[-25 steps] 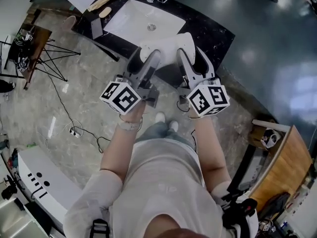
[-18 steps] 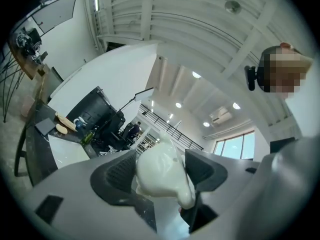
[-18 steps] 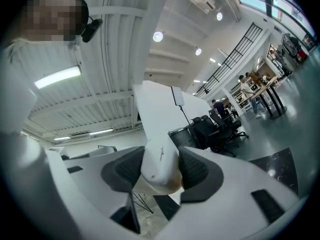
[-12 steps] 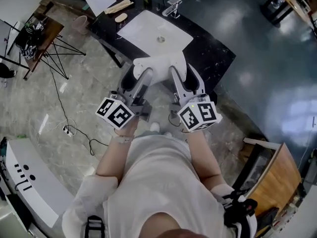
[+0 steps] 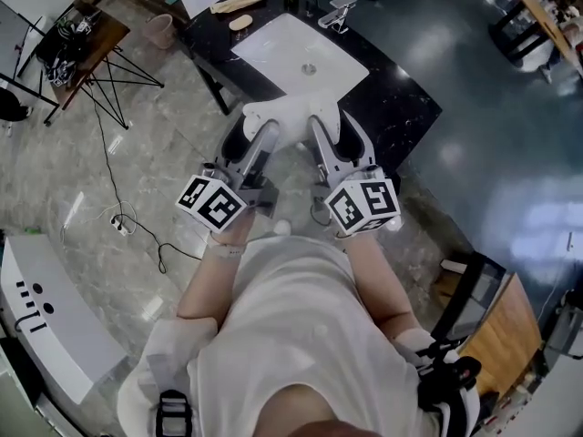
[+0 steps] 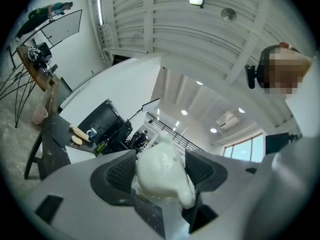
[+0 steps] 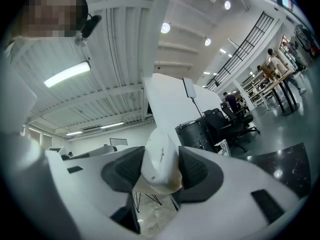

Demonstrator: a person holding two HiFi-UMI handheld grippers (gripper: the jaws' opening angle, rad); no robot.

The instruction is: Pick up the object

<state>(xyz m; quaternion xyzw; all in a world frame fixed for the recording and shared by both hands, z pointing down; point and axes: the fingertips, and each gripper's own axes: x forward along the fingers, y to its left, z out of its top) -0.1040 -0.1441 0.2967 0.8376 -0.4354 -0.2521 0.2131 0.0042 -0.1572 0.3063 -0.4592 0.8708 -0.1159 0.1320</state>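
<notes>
Now the white object (image 5: 291, 115), perhaps plastic, has drawn off the worktop (image 5: 401, 98) toward mid-frame. The fingers of the left gripper (image 6: 161, 174) and right gripper (image 7: 160, 170) both clamp it, so the pickup looks done.

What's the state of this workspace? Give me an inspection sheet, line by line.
Surface: black counter with white sink basin and faucet.
Job's things: white object held in the air, near the counter.
Clutter: wooden pieces at the counter's far end; bucket on the floor.
Grippers: left gripper and right gripper both shut on the white object.
Cables: cable with power strip on the floor at left.
Surroundings: marble floor; side table at left.
</notes>
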